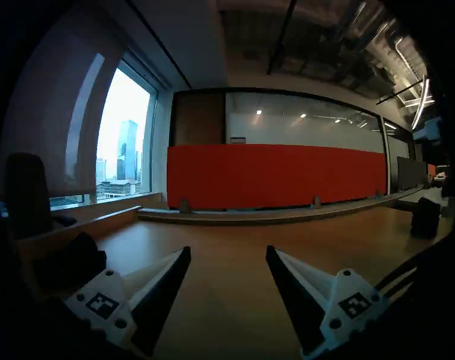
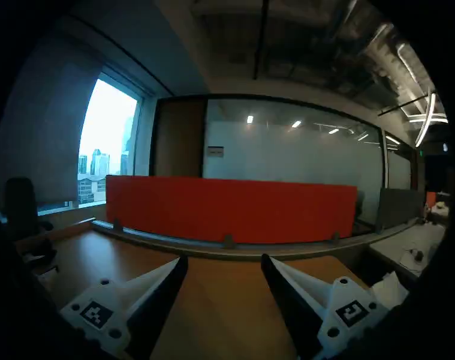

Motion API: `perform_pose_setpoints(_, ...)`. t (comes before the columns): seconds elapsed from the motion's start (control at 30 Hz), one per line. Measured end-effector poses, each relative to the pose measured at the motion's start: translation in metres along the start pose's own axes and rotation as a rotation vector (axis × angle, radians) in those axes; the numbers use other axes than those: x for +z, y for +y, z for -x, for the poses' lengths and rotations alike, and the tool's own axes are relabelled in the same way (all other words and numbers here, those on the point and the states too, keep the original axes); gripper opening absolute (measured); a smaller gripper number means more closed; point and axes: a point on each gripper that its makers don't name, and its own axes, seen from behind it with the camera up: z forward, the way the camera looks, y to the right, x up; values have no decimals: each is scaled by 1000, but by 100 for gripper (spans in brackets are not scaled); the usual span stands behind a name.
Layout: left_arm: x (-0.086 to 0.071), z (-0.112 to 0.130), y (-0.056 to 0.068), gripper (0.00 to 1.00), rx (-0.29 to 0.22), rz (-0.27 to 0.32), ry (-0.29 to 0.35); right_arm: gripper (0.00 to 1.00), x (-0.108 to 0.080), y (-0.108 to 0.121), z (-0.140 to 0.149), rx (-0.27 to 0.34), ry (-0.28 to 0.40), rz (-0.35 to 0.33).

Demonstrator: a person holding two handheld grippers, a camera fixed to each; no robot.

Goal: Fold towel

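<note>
Folding here is judged to involve a soft, light, limp cloth: a towel sags from a single pinch and slides easily on a smooth top, so take hold at two neighbouring corners or along one hem. Where the towel lies cannot be told. The left gripper (image 1: pixel 228 248) is held level and low over the wooden desk (image 1: pixel 239 228), aimed straight at the red partition (image 1: pixel 275 177), jaws spread wide with nothing between them. The right gripper (image 2: pixel 224 258) takes the same pose in front of the partition, level and low, jaws equally wide and empty.
</note>
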Motion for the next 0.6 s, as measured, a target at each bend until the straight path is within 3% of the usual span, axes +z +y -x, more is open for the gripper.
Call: perform_pose_setpoints(0.6,2,6,-1,94,4,-7,-22,94,-6,4,-5,-4,9,-1)
